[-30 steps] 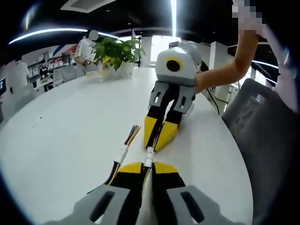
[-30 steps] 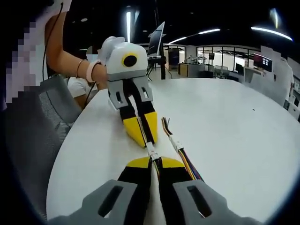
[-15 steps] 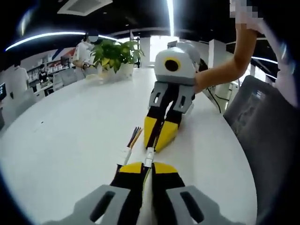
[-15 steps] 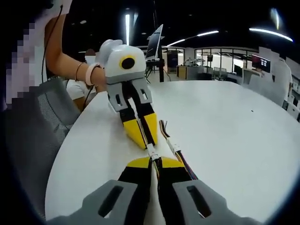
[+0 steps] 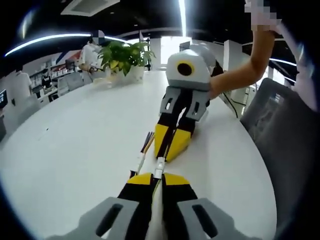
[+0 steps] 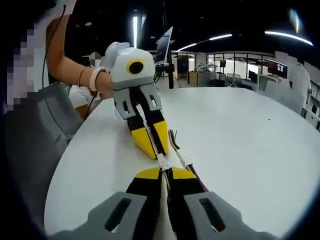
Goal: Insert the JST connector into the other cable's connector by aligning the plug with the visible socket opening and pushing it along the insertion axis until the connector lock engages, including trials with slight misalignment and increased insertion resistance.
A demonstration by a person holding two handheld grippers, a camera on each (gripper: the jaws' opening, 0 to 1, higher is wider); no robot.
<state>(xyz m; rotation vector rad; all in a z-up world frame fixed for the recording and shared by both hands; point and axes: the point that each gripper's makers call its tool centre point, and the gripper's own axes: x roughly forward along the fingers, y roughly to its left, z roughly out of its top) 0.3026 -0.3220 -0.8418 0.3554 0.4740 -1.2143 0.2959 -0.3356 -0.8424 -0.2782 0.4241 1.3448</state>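
My left gripper [image 5: 154,176] rises from the bottom of the left gripper view, jaws shut on a cable. A small white JST connector [image 5: 159,167] sticks out past its yellow tips. My right gripper [image 5: 168,152] faces it tip to tip, also shut, and the connector bridges the short gap. In the right gripper view the same white connector [image 6: 161,161] sits between my right gripper [image 6: 165,171] and the left gripper [image 6: 154,148]. I cannot tell whether plug and socket are fully seated. A second stretch of cable [image 5: 141,160] with a white housing and coloured wires runs close beside the jaws.
Both grippers rest low over a round white table [image 5: 75,130]. A potted plant [image 5: 122,54] stands at its far edge. A grey chair [image 5: 285,145] sits by the table's rim beside the person's arm [image 5: 240,75]. A monitor [image 6: 167,45] stands beyond the table.
The side cable with coloured wires has swung closer to the line of the jaws. Both grippers stay shut, tip to tip, with only a slight camera shift.
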